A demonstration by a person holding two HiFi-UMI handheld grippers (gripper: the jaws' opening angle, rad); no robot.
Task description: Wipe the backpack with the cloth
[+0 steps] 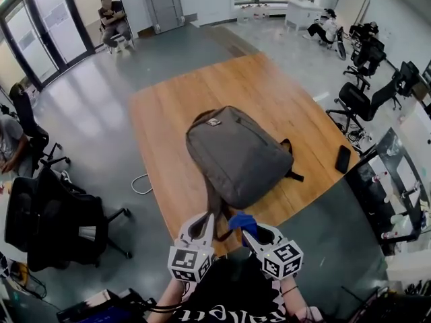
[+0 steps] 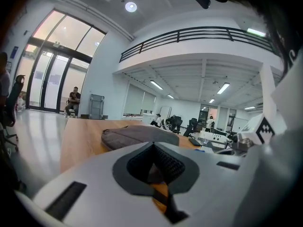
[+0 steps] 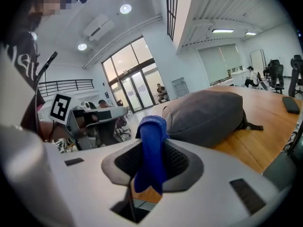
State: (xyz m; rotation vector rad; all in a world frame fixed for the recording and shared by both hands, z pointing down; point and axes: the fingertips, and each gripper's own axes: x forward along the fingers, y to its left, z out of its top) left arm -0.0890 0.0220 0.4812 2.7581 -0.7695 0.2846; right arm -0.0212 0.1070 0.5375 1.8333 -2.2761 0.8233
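Observation:
A grey backpack lies flat on the wooden table, its shoulder strap trailing toward the near edge. My right gripper is shut on a blue cloth, held just short of the backpack's near end. In the right gripper view the cloth stands up between the jaws of the right gripper, with the backpack beyond. My left gripper hovers over the strap with jaws together. Nothing sticks out of the left gripper in the left gripper view; the backpack lies ahead.
A black phone lies near the table's right edge. Black office chairs stand left of the table and more at the right. A white cable loops on the floor by the table's left side. People sit far off.

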